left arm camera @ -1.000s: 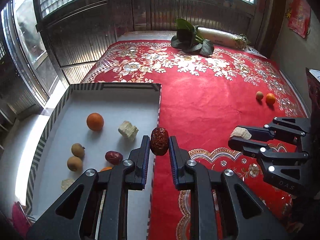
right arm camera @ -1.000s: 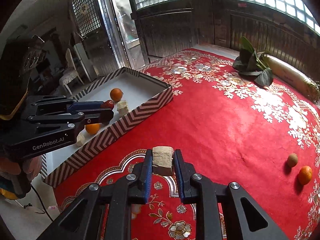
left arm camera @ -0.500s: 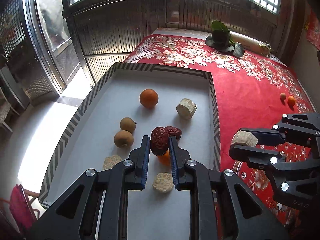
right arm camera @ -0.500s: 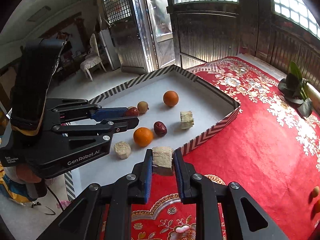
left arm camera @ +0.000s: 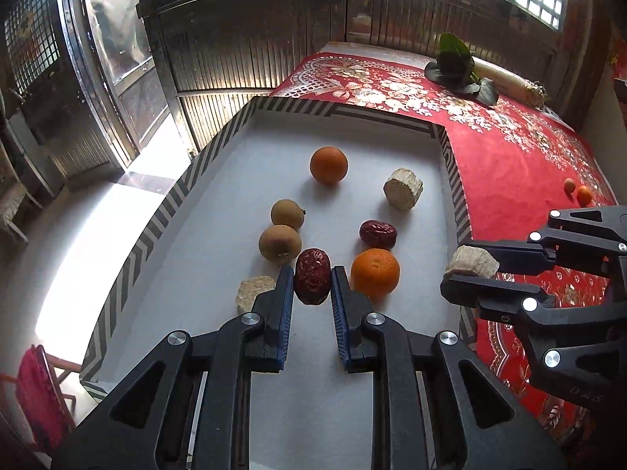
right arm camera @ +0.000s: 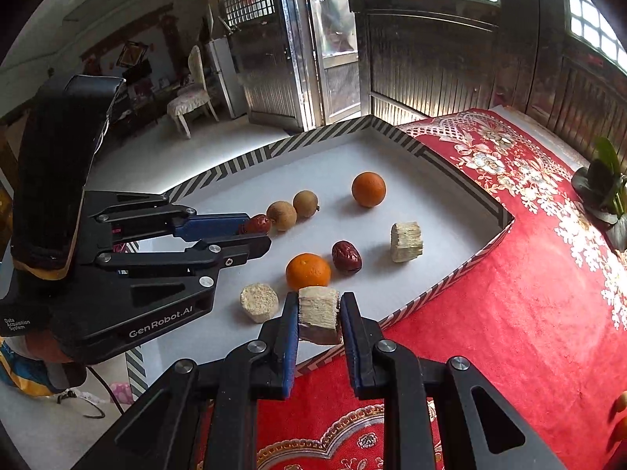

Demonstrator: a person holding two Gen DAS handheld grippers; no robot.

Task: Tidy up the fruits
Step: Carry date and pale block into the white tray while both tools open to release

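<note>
Two claws clamped shut: left claw (left arm camera: pixel 312 282) on a red date (left arm camera: pixel 312 281), right claw (right arm camera: pixel 318 315) on a pale chunk (right arm camera: pixel 318 313).

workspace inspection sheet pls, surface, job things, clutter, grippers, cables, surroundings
surface: red floral cloth; striped-rim white tray on it.
job's things: in the tray two oranges, two brown round fruits, one red date, two pale chunks; two small fruits on the cloth.
clutter: leafy vegetable at the far end.
grippers: left gripper shut on held date; right gripper shut on held chunk.
cables: dark cable on the floor.
surroundings: metal doors, chair.
</note>
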